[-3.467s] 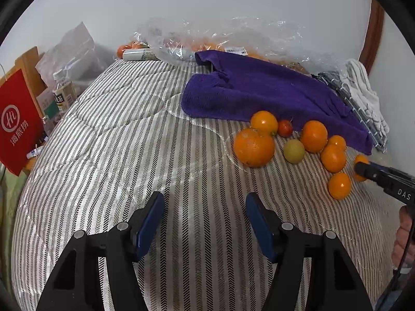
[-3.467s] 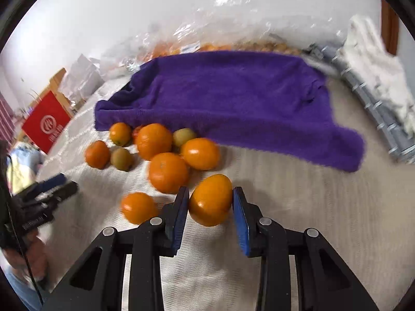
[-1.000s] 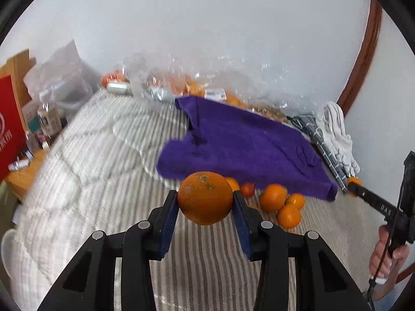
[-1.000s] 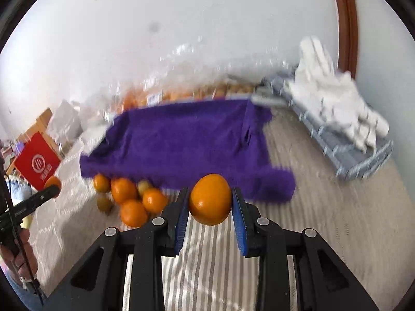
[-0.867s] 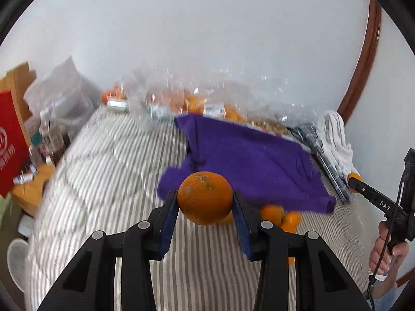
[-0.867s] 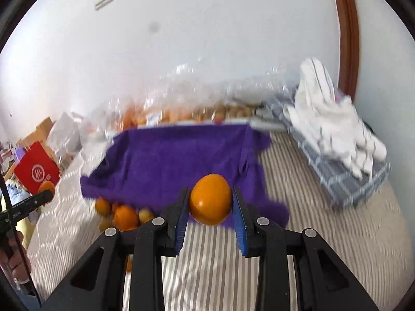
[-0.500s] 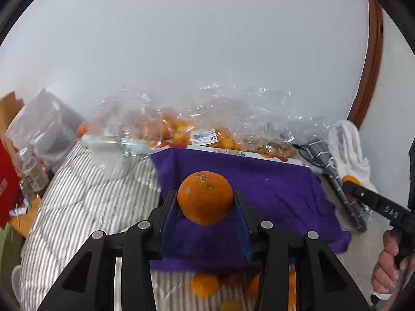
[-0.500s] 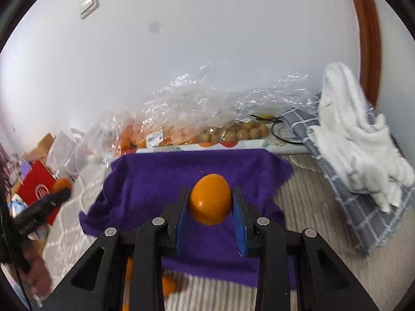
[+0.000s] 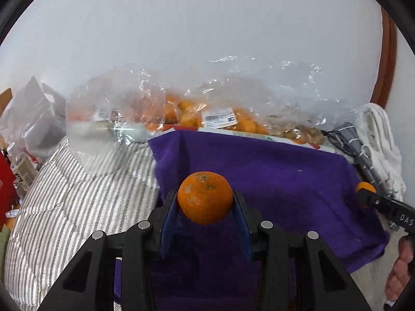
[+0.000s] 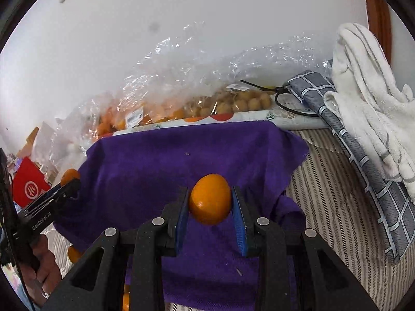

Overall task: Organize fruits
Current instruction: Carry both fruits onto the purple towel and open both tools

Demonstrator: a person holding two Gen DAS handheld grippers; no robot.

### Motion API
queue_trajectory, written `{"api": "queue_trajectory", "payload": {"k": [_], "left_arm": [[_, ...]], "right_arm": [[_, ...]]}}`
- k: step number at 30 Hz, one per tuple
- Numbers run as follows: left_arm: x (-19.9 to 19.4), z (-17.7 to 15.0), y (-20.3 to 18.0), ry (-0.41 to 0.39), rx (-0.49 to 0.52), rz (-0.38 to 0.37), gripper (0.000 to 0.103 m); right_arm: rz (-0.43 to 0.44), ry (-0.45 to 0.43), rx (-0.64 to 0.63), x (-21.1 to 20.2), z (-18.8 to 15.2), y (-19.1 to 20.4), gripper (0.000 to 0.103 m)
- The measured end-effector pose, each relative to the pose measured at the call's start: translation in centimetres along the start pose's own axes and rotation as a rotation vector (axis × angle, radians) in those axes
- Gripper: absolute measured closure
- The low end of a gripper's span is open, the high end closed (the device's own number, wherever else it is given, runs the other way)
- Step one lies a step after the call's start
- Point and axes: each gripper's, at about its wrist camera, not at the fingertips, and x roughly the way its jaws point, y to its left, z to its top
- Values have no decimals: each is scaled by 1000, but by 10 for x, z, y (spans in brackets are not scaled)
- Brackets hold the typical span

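Large speckled round orange (image 9: 205, 198) clamped in left gripper (image 9: 205, 208), over near-left part of purple fleece cloth (image 9: 272, 178). Smaller smooth orange (image 10: 210, 199) pinched by right gripper (image 10: 210, 208), above cloth's middle. Beyond far edge, clear plastic fruit bags (image 9: 197, 108); striped quilt (image 9: 77, 197) open leftward.

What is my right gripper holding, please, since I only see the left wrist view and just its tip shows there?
Observer: The right gripper is shut on a smooth orange, held over the purple towel.
Operator: Thank you. Is anything lying on the towel beneath it?
Observer: No fruit; the towel shows only small specks.
Operator: And what lies beyond the towel's right side?
Observer: A grey checked cloth with a white towel piled on it.
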Motion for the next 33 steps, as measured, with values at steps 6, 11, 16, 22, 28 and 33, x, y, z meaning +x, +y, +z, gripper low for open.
{"api": "queue_trajectory", "payload": {"k": [6,11,16,22,28,33], "left_arm": [[12,-4,1,47,-1,-22,64],[16,-9,0,70,3,-13,64],[16,-11,-4,68,25,-7,63],[14,-11,-7,75,30,-12,63],[16,-12,-7,78,33,-14,63],[16,-12,-7,86,26,-22,63]], "right_arm": [[-39,32,-25,14,-5,-1,71],[-43,48,-26,20,-9,-1,71],[-52,58,-41,23,-14,1,71],[-73,62,-48,26,-17,3,71],[-83,52,-79,26,-19,9,71],[-91,49,-72,27,-19,10,61]]}}
